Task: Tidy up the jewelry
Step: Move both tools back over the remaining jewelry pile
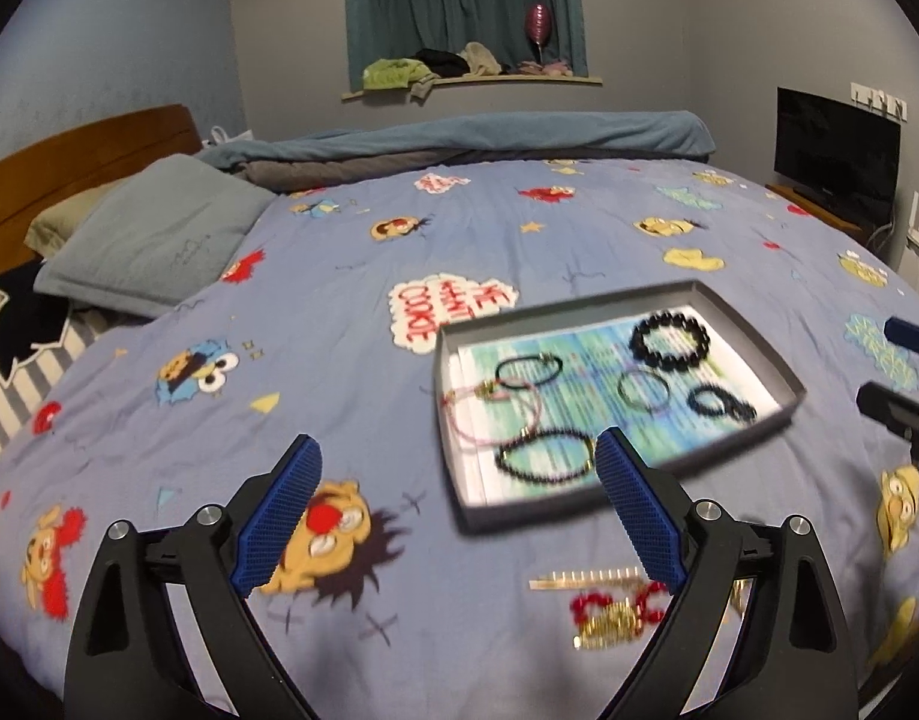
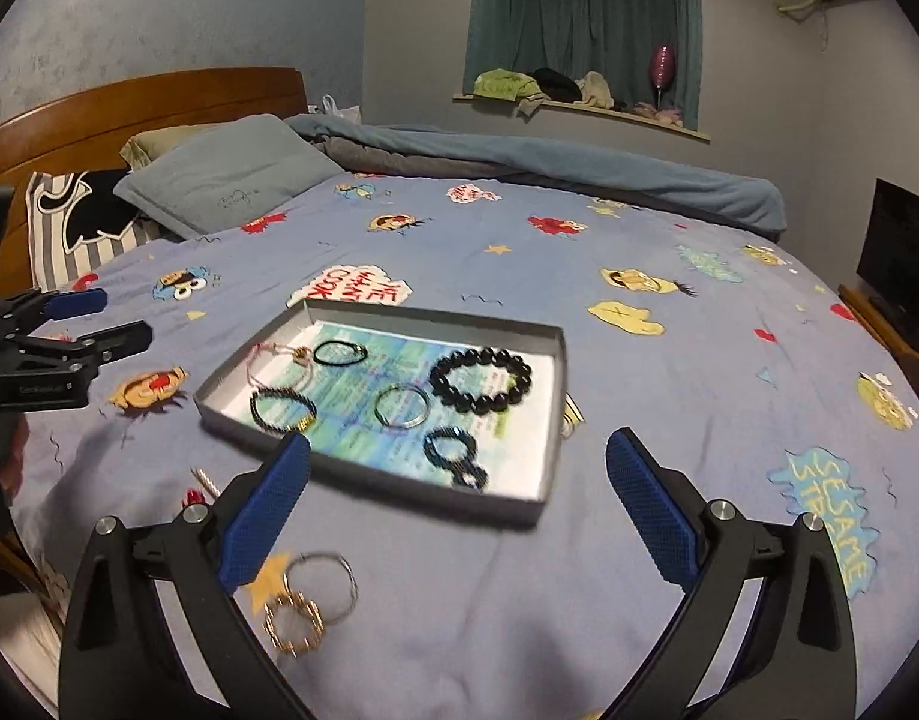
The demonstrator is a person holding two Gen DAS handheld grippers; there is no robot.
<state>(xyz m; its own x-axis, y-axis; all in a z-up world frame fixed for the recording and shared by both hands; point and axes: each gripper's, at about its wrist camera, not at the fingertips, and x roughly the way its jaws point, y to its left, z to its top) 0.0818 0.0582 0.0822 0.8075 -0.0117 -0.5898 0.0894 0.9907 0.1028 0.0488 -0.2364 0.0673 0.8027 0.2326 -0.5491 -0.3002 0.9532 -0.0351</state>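
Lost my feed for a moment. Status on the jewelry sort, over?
Left gripper and right gripper open, empty. Six bracelets in grey tray. Red-gold piece and gold rings loose on bedspread. Nothing in the way.
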